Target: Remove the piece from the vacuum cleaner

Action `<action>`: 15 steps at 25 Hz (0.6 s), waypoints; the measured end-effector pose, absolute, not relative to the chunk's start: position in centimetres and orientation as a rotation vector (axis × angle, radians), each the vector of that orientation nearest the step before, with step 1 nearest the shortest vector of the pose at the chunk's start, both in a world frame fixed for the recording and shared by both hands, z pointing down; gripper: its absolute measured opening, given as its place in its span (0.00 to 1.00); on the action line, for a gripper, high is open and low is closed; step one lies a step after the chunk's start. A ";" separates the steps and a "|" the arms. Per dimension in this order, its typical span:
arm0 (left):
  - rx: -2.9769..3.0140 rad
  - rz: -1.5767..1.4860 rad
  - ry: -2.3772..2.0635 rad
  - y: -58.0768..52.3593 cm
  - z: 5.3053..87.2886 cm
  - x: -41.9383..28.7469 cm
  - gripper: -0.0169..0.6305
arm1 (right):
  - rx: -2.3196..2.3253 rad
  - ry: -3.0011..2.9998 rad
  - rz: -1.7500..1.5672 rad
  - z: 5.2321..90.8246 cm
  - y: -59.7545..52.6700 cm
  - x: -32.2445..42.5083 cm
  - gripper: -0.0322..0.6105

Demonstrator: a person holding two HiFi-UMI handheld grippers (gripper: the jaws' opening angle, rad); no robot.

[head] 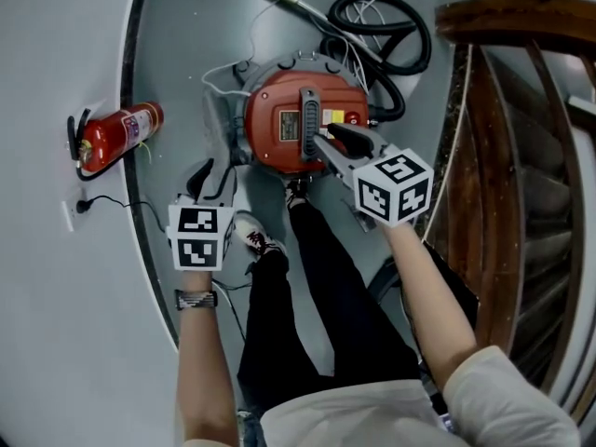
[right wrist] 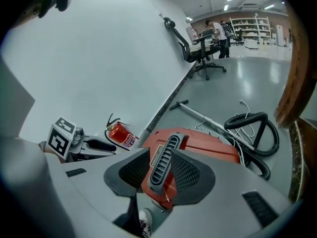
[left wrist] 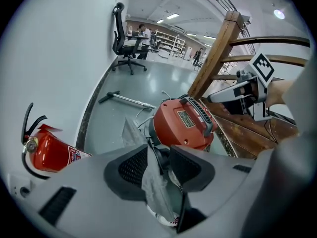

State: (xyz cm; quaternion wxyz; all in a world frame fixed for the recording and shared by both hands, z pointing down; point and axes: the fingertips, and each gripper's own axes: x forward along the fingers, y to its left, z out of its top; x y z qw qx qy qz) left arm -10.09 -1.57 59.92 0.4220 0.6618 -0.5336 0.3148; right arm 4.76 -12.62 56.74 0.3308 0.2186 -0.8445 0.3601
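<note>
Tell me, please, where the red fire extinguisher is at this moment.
In the head view the fire extinguisher sits at the left against the white wall, to the left of the red vacuum cleaner.

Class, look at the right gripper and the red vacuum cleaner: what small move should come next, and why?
Probably ease the right gripper down so its jaws straddle the grey ribbed handle on the round red vacuum cleaner, ready to close. Its jaws stand apart, and in the right gripper view the handle lines up between them, unpressed.
</note>
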 end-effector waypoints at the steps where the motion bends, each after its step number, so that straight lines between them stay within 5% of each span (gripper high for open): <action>1: 1.658 0.788 -1.338 -1.6 60.4 -10.2 0.24 | 0.576 -2.208 0.959 57.1 -12.6 4.9 0.26; 15: 1.609 0.786 -1.340 -1.1 63.8 -10.1 0.31 | 0.499 -2.214 1.165 60.5 -12.3 4.4 0.29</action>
